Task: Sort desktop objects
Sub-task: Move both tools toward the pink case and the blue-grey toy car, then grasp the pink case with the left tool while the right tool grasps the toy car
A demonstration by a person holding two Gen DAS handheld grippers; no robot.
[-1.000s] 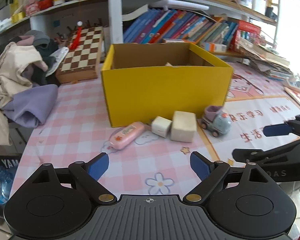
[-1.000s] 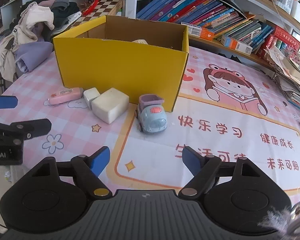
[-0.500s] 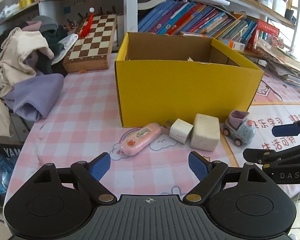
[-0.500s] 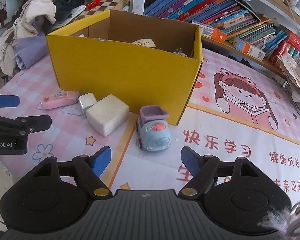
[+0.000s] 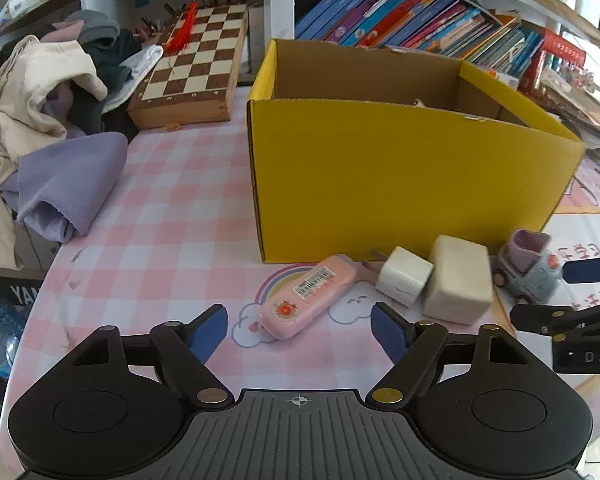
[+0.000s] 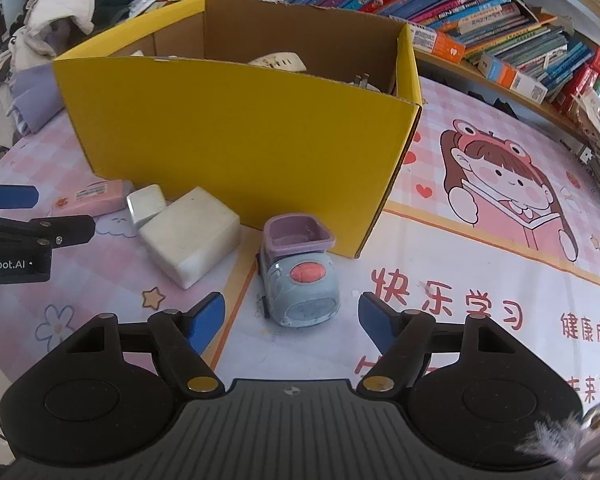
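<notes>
Pink case [image 5: 310, 296] lies nearest the left gripper [image 5: 299, 330], whose jaws stand wide apart and empty just short of it, near the table's front edge. The right gripper [image 6: 291, 318], likewise spread and holding nothing, faces the toy truck [image 6: 298, 276] in the same way. Beyond the case, a small white cube [image 5: 405, 281] touches a larger white block [image 5: 458, 280]; behind them all rises the yellow box [image 5: 400, 172], which I take to be the sorting bin. To do well, each gripper likely wants its fingers straddling the object's narrow width before closing; the case lies slantwise, so the left wrist should turn to match. The right view reveals items already inside the box; the left shows a chessboard [image 5: 194, 60] and heaped clothes [image 5: 48, 120] at the far left edge
</notes>
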